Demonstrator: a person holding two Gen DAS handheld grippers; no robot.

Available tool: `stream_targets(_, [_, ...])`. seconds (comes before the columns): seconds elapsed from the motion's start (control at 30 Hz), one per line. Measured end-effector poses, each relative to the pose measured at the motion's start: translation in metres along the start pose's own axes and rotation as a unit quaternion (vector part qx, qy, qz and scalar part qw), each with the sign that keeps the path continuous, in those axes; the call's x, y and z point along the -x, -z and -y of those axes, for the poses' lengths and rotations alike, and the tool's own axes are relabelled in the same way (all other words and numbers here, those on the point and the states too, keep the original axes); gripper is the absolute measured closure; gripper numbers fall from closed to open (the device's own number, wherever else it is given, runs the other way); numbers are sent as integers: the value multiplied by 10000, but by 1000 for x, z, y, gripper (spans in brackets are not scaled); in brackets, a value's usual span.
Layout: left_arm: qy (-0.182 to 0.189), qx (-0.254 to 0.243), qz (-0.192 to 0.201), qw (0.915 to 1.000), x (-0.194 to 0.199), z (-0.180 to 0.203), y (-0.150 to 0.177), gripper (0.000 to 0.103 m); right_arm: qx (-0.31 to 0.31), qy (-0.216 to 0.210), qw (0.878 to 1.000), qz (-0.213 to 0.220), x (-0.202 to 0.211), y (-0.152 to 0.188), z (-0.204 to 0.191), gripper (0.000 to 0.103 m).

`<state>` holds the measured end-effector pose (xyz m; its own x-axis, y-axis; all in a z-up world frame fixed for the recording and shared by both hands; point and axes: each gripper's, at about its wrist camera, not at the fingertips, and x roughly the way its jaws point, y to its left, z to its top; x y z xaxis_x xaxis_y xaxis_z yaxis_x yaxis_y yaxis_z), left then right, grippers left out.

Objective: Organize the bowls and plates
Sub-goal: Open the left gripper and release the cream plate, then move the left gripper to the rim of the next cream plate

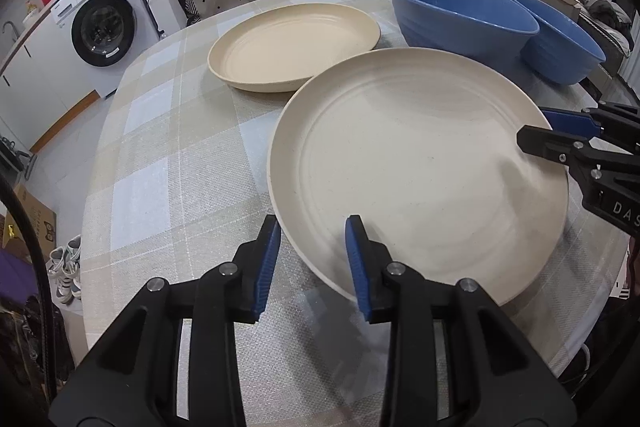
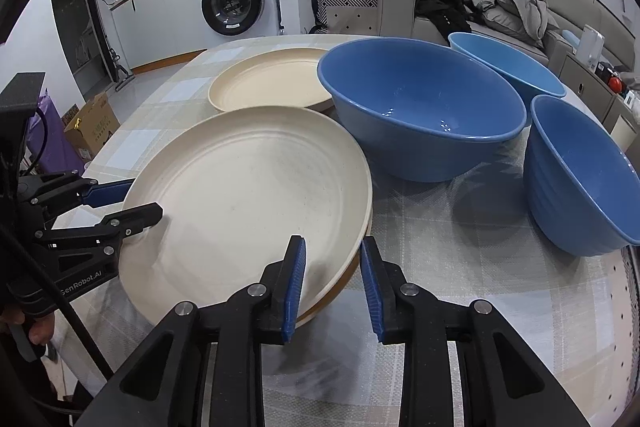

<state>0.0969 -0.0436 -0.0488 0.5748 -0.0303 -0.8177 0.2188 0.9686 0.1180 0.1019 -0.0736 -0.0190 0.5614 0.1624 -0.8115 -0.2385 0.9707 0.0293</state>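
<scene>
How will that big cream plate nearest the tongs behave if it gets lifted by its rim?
The near cream plate looks rigid, with a moulded ridged surface, so it should stay flat rather than flex. Its thin speckled wall suggests light plastic or fibre, probably not heavy. It is wide, so held at one edge it may droop. It appears to rest on another plate, so it could slide.

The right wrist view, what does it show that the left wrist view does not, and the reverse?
Only the right wrist view shows a second plate under the near plate, and the open left gripper astride its rim. Only the left wrist view shows shoes on the floor. Both show the far plate, three blue bowls and the washing machine.
</scene>
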Motion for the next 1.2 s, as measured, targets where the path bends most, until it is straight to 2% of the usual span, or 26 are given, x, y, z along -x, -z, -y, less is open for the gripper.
stream_targets(0.2, [45, -88, -29, 9999, -3, 5, 0, 59, -83, -111, 9999, 6, 0, 3, 6, 70])
stream_targets(0.37, [124, -52, -94, 9999, -5, 4, 1, 56, -74, -156, 9998, 33, 0, 3, 10, 68])
stream_targets(0.43, [181, 19, -117, 9998, -6, 1, 1, 51, -71, -188, 9998, 42, 0, 3, 10, 67])
stream_targets(0.53, [283, 217, -94, 9993, -4, -8, 0, 42, -80, -263, 9996, 88, 4, 3, 13, 56])
stream_targets(0.63, [445, 483, 75, 9978, 4, -19, -3, 27, -138, -373, 9989, 229, 11, 1, 16, 42])
stream_targets(0.67, [482, 614, 171, 9968, 8, -25, -4, 21, -163, -416, 9986, 291, 14, 0, 17, 32])
stream_targets(0.7, [502, 715, 238, 9959, 12, -29, -5, 21, -201, -482, 9979, 378, 18, -1, 18, 24])
stream_targets(0.83, [638, 1163, 394, 9904, 23, -49, -9, 20, -260, -727, 9944, 720, 34, -7, 22, 12])
stream_targets(0.9, [595, 1377, 504, 9874, 28, -58, -9, 14, -272, -741, 9926, 928, 43, -10, 23, 0])
stream_targets(0.93, [567, 1433, 514, 9867, 30, -60, -9, 10, -287, -750, 9914, 1030, 46, -12, 24, 0])
stream_targets(0.97, [521, 1500, 527, 9859, 32, -64, -10, 1, -307, -796, 9899, 1131, 50, -14, 25, 0])
stream_targets(1.1, [455, 1684, 703, 9822, 43, -75, -12, 1, -388, -1114, 9838, 1350, 64, -24, 29, 0])
stream_targets(1.2, [447, 1821, 771, 9792, 52, -82, -14, 1, -356, -1191, 9799, 1560, 77, -33, 32, 0])
